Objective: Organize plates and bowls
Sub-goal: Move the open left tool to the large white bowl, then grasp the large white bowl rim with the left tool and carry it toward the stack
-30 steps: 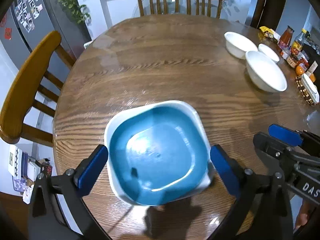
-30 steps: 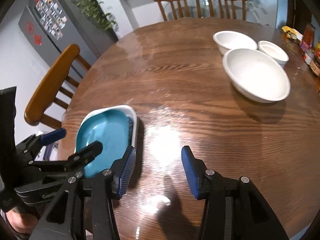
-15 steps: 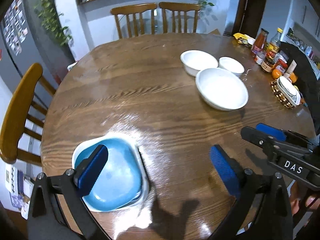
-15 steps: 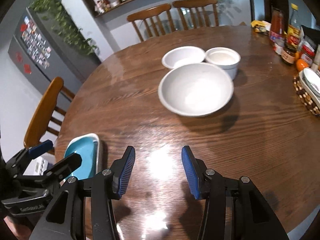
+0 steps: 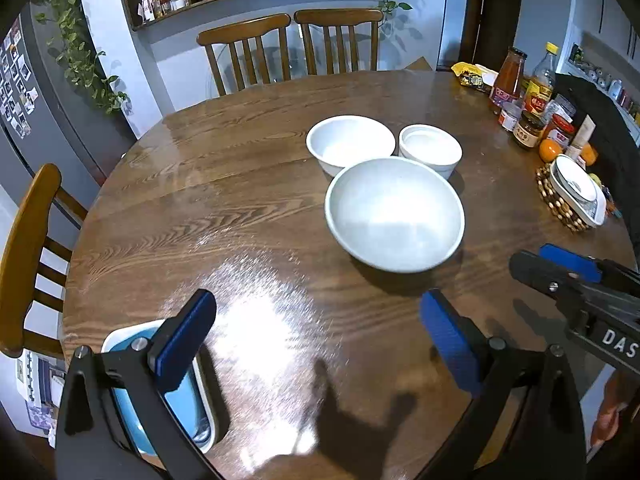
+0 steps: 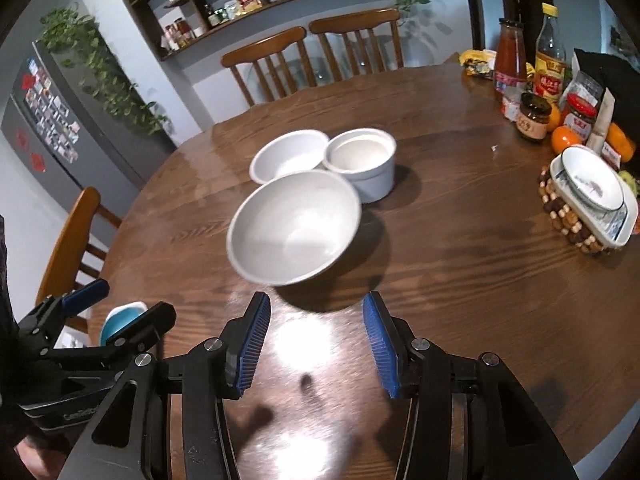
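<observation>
Three white bowls stand together on the round wooden table (image 5: 248, 208): a large one (image 5: 394, 214) nearest me, a medium one (image 5: 350, 144) behind it and a small straight-sided one (image 5: 430, 148) to its right. The blue square plate (image 5: 180, 404) in its white dish lies at the near left edge, partly behind my left finger. My left gripper (image 5: 320, 336) hovers open over bare wood, short of the large bowl. My right gripper (image 6: 318, 344) is open too, just in front of the large bowl (image 6: 294, 226), with nothing between its pads.
Bottles, jars and oranges (image 6: 548, 92) crowd the right side of the table. A patterned bowl in a white dish sits on a beaded mat (image 6: 592, 196) there. Wooden chairs (image 5: 288, 48) stand at the far side and one at the left (image 5: 28, 248).
Both grippers have swung right, away from the blue plate, toward the white bowls. The plate has slid to the lower left of both views and the bowls now sit centred.
</observation>
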The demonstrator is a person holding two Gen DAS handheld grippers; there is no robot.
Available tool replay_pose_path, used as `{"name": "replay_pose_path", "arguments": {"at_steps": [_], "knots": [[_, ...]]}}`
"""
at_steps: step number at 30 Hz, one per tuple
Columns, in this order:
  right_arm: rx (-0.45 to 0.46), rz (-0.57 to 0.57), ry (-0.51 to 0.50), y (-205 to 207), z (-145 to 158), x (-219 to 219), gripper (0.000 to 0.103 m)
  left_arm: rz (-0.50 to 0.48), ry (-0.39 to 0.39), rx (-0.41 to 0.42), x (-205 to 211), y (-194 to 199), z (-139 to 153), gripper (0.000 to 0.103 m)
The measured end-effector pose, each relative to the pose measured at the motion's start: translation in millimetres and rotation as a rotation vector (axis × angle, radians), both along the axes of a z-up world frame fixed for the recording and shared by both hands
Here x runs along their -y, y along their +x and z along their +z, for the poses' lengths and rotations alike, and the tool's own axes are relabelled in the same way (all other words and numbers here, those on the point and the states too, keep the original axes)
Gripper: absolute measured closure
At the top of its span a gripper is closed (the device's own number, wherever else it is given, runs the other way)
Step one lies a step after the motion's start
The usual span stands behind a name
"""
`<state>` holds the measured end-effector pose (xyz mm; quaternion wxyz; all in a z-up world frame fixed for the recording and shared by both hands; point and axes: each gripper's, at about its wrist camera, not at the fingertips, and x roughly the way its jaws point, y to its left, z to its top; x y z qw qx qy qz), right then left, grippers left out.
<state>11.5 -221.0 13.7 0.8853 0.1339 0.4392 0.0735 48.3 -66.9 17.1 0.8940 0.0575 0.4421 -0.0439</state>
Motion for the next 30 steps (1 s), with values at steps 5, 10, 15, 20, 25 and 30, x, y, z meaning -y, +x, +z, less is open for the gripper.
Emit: {"name": "replay_pose_path", "arguments": {"at_steps": [5,10,15,20,25,30], "knots": [[-0.010,0.018,-0.025,23.0,-3.0,13.8,0.054,0.062,0.000,-0.014,7.0,27.2,-13.2,0.001],[-0.033,0.028,-0.036,50.7,-12.1,16.4,0.054,0.124,-0.010,-0.058,8.4,53.9,-28.3,0.001],[-0.073,0.058,-0.036,80.8,-29.4,12.4,0.054,0.144,-0.026,-0.111,13.7,76.4,-43.7,0.001],[-0.124,0.088,-0.020,100.7,-51.1,6.6,0.054,0.136,-0.020,-0.136,19.3,85.3,-54.0,0.015],[-0.133,0.112,0.001,104.1,-58.5,5.7,0.054,0.119,-0.039,-0.178,19.9,90.4,-63.8,0.044],[-0.132,0.122,0.018,105.8,-59.2,10.1,0.062,0.096,-0.051,-0.185,21.2,90.8,-64.6,0.066]]}}
